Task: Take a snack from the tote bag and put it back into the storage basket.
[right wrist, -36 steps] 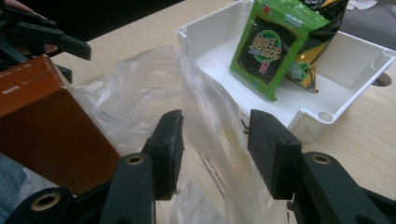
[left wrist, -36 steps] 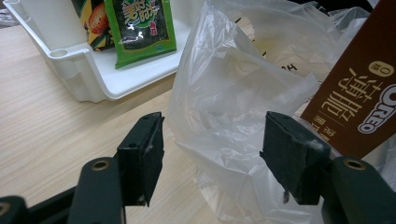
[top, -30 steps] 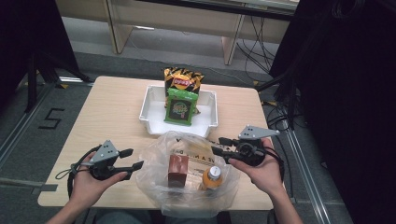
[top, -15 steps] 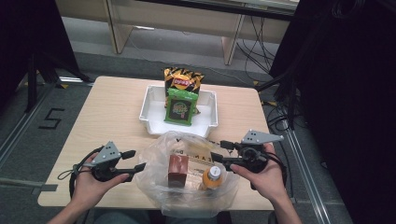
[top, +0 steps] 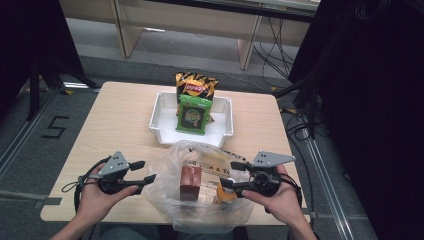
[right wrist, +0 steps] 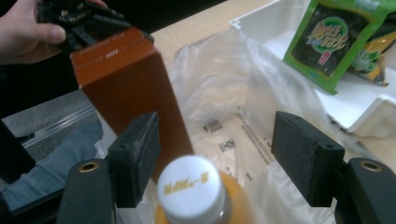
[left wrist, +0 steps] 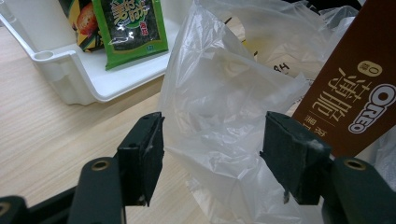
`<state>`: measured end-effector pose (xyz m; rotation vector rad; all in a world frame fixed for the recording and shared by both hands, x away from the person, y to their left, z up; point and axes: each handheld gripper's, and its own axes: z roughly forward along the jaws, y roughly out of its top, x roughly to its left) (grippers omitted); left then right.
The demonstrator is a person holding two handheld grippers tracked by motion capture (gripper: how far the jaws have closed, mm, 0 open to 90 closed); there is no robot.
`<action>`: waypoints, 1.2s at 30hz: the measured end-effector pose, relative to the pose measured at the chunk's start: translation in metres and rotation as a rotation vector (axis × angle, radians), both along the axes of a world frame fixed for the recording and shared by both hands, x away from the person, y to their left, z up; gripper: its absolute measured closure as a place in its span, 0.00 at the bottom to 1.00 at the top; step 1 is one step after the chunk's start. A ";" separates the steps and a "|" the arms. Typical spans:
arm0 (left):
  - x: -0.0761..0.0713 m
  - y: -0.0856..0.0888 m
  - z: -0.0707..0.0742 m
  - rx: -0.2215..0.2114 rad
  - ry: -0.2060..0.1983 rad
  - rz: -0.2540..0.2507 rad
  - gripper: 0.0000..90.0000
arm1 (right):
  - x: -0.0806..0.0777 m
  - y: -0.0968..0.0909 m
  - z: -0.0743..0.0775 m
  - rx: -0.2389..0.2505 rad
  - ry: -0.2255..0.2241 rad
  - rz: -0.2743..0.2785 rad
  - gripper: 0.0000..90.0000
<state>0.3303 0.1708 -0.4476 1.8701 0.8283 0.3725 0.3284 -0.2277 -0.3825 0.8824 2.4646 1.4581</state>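
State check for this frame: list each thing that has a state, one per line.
plastic bag: mouth open, on the table
brown box: upright in the bag
orange bottle: upright, white cap on
white tray: holding two snack packets
left gripper: open around a bag fold
right gripper: open, jaws just widened, over the bottle

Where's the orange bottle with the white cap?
The orange bottle with the white cap stands inside the clear plastic bag, right of the brown Oreo box, between the right gripper's open jaws.
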 end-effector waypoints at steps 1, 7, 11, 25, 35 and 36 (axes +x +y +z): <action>0.000 0.000 0.000 -0.003 -0.001 -0.005 0.42 | -0.001 0.000 -0.002 0.000 0.013 0.000 0.37; 0.000 0.001 0.001 0.000 -0.008 -0.002 0.42 | -0.004 -0.001 -0.011 -0.006 0.015 0.030 0.37; 0.000 0.000 0.002 0.001 -0.009 0.000 0.42 | -0.008 0.002 -0.018 -0.024 0.041 0.016 0.37; 0.001 0.001 0.002 0.002 -0.010 -0.005 0.42 | -0.008 0.003 -0.029 -0.079 0.053 0.015 0.34; 0.001 -0.001 0.001 0.001 -0.009 -0.012 0.42 | -0.010 -0.005 -0.044 -0.093 0.076 0.035 0.32; 0.001 -0.001 0.001 0.004 -0.010 -0.013 0.42 | -0.011 -0.005 -0.045 -0.090 0.080 0.031 0.32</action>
